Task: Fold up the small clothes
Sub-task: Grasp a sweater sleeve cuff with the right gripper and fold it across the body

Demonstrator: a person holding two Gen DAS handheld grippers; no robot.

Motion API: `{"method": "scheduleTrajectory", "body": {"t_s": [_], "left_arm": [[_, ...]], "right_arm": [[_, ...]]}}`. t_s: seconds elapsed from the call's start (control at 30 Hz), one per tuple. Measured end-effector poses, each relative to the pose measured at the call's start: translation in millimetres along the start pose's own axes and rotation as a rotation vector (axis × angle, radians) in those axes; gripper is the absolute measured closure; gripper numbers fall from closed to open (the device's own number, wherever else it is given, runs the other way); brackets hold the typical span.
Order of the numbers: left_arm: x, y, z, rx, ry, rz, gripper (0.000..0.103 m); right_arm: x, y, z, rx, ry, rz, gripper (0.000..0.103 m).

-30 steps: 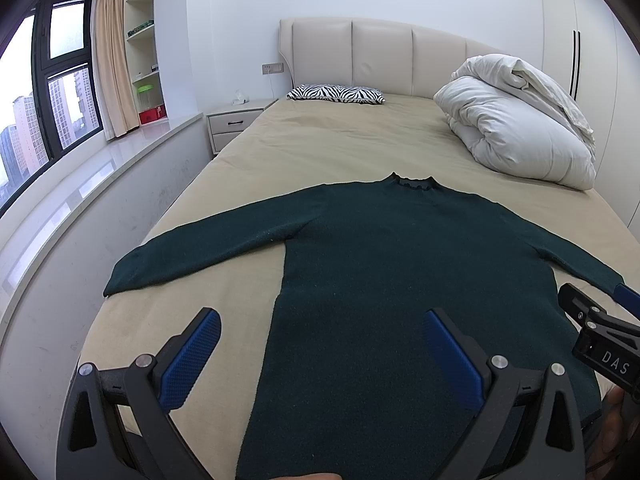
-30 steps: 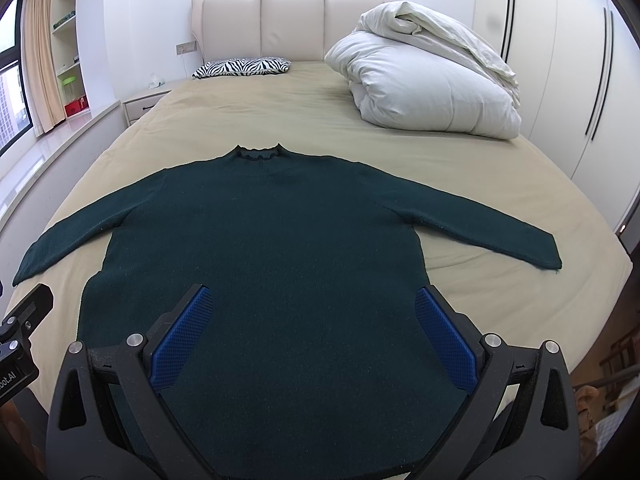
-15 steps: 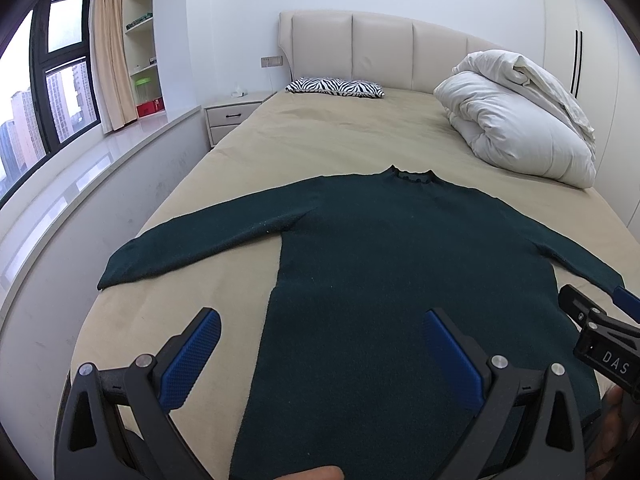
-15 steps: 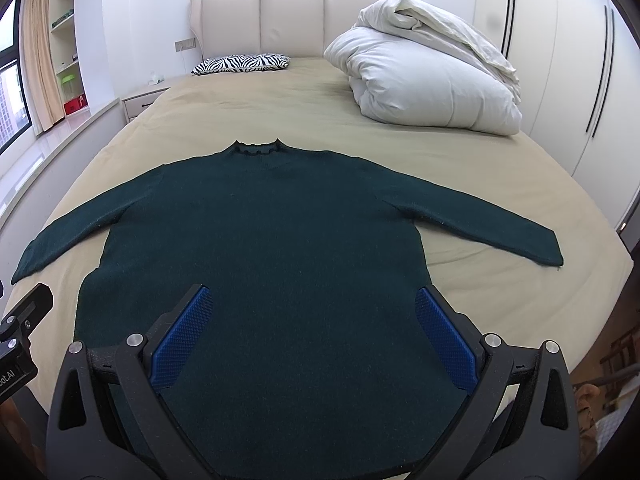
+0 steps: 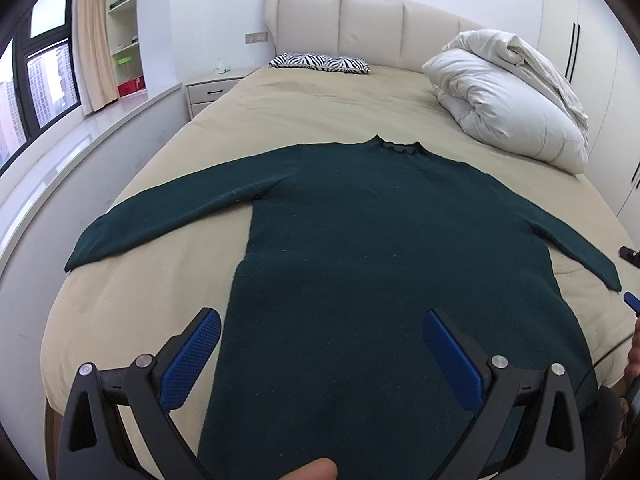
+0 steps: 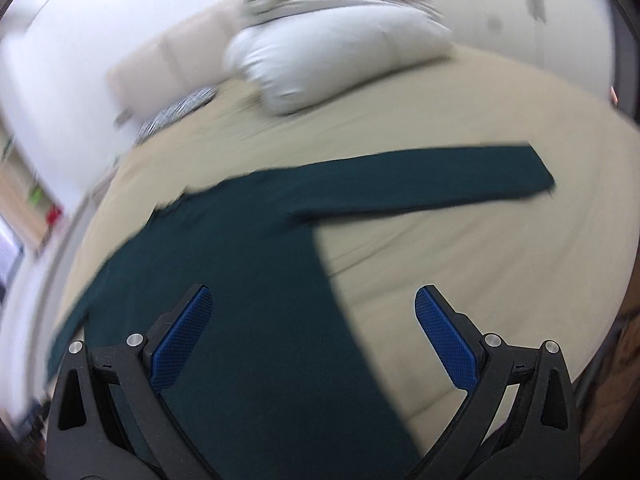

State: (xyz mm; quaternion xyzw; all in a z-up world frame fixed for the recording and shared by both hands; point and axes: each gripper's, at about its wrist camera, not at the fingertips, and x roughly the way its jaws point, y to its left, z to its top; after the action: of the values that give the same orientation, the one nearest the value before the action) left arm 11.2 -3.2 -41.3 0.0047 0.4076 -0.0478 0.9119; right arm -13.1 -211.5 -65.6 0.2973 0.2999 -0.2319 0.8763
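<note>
A dark green long-sleeved sweater lies flat on the beige bed, collar away from me, both sleeves spread out. My left gripper is open and empty, above the sweater's lower body near the hem. My right gripper is open and empty, above the sweater's right side edge; that view is blurred and tilted. The sweater shows there with its right sleeve stretched to the right. A bit of the right gripper shows at the left wrist view's right edge.
A folded white duvet lies at the bed's far right. A zebra-print pillow sits by the headboard. A nightstand, a window ledge and shelves stand to the left. Wardrobe doors are on the right.
My right gripper has swung to the right and tilted, blurring its view, and now faces the right sleeve. My left gripper has shifted slightly back and up. Both stay open.
</note>
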Motion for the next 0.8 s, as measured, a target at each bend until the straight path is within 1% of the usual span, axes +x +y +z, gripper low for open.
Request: {"method": "scheduleTrajectory", "body": {"t_s": [0.1,0.17,0.2,0.23,0.3,0.33,0.37,0.43,0.53,0.6,0.67,0.77,0.8], "left_arm": [[15,-11,5,0.045,0.036,0.004,0.0],[25,-19,9,0.068,0.063,0.006,0.0],[30,-22,10,0.07,0.07,-0.001,0.0],[35,-24,12,0.067,0.08,-0.018,0.0],[44,-28,15,0.05,0.099,-0.054,0.0],[49,-30,18,0.039,0.109,-0.08,0.0],[54,-32,21,0.027,0.12,-0.109,0.0],[60,-34,25,0.009,0.13,-0.144,0.0],[66,-39,31,-0.002,0.109,-0.204,0.0],[68,-40,34,-0.02,0.089,-0.239,0.0],[73,-40,36,-0.02,0.097,-0.242,0.0],[79,-37,40,-0.007,0.132,-0.222,0.0],[79,-34,41,-0.017,0.135,-0.21,0.0]], "right_arm": [[17,-90,35,0.266,-0.021,-0.005,0.002],[30,-144,50,0.406,-0.028,-0.005,0.009],[36,-166,56,0.451,-0.025,0.004,0.012],[44,-185,62,0.495,-0.023,0.018,0.018],[58,-214,72,0.543,-0.021,0.038,0.02],[65,-226,78,0.557,-0.018,0.039,0.024],[71,-235,83,0.571,-0.014,0.043,0.028],[82,-248,92,0.596,-0.021,0.06,0.029],[97,-254,107,0.591,-0.034,0.071,0.031],[109,-256,115,0.582,-0.03,0.082,0.035],[122,-252,126,0.586,-0.017,0.08,0.044],[133,-246,138,0.568,-0.005,0.025,0.071],[134,-242,140,0.546,-0.006,-0.002,0.075]]}}
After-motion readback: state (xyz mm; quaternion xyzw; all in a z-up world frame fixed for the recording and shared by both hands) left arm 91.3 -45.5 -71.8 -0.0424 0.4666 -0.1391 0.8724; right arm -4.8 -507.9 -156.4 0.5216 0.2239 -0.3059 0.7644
